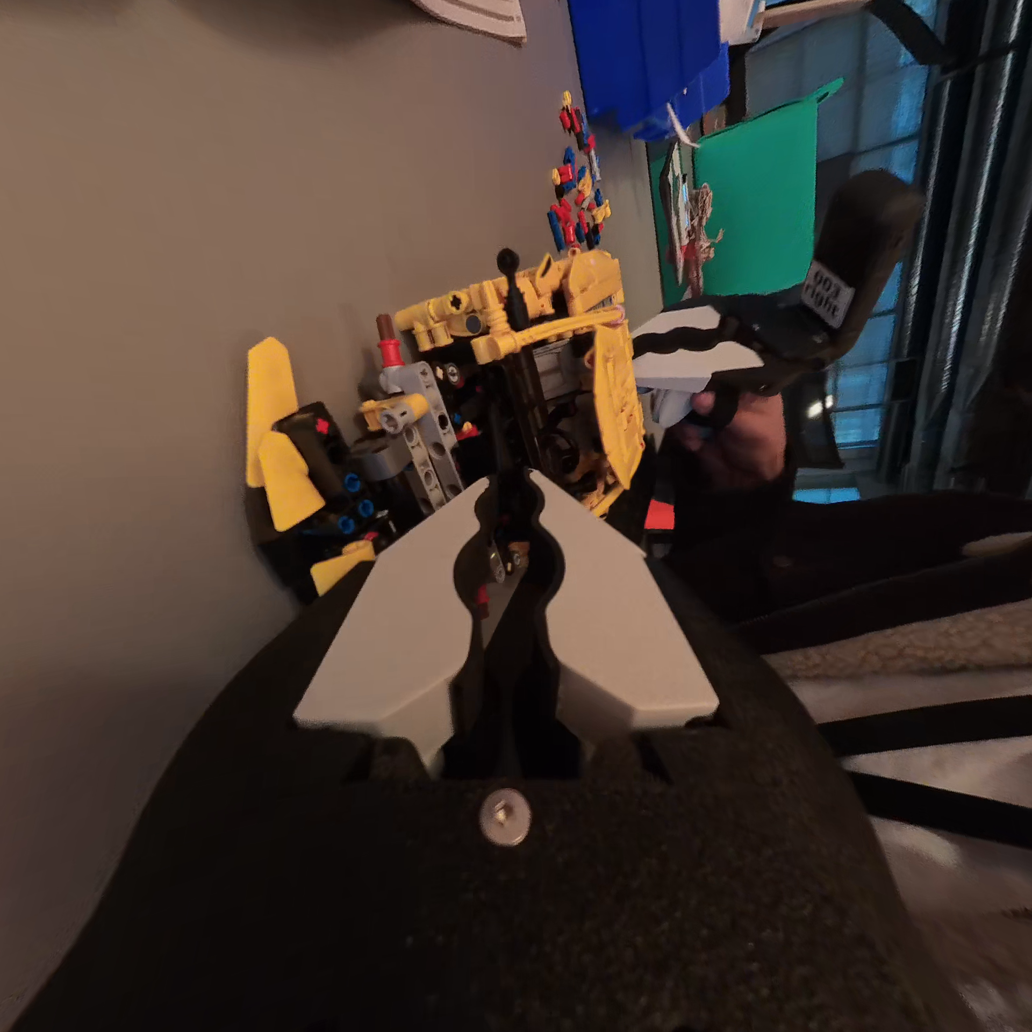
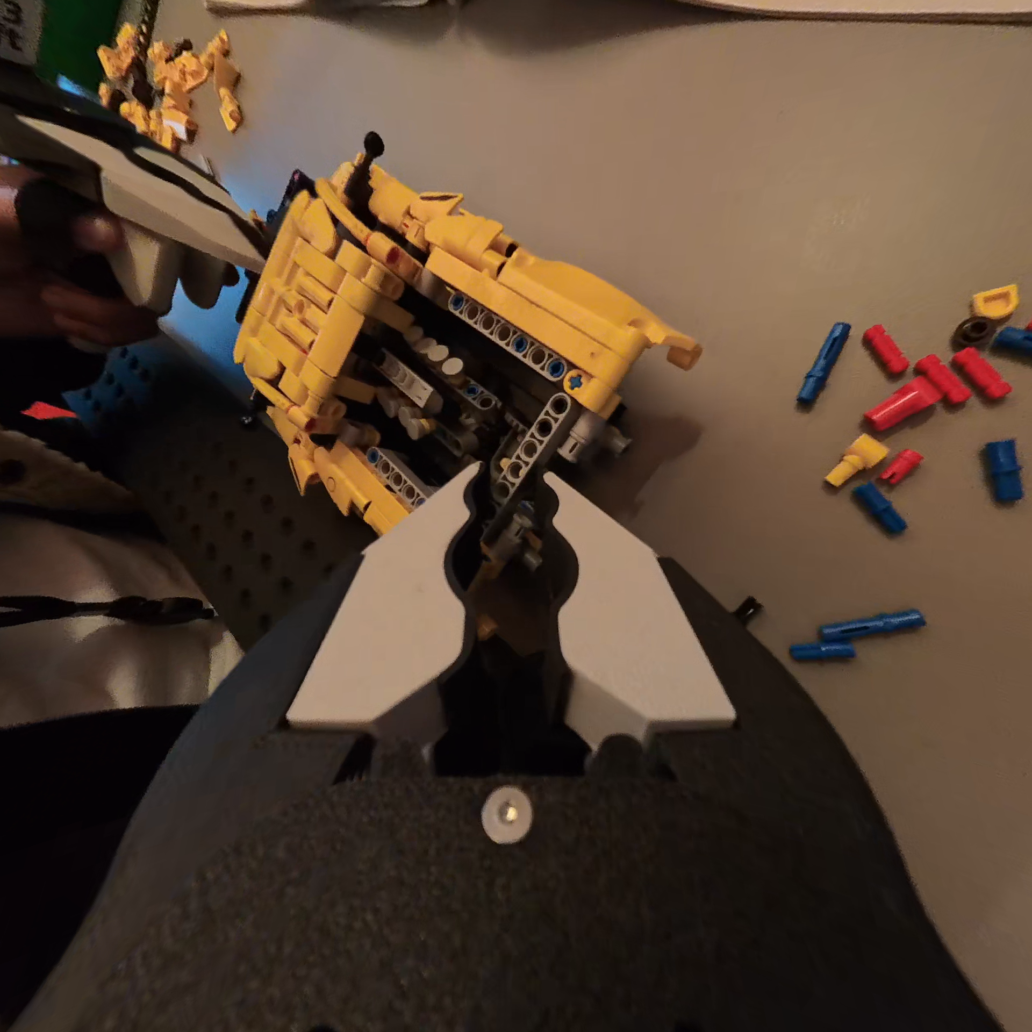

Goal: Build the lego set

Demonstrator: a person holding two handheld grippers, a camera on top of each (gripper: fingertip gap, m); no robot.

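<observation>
Both views dim, warm indoor light; cool blue daylight from window (image 1: 871, 391) in left wrist view. Soft shadows on tabletop (image 2: 726, 167). Heavy fisheye warp at edges. Loose pins (image 2: 916, 391) fairly sharp; background and frame edges soft, noisy. No glare.

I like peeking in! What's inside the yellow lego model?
Inside the yellow lego model you can see grey holed beams, pale pins and black parts. Deeper in is too dark and covered.

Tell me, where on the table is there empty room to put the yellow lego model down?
Bare grey table lies beyond the yellow lego model, between the yellow piece pile and the red and blue pins. It is crowded at that pile, around the pins, and by the pegboard.
</observation>
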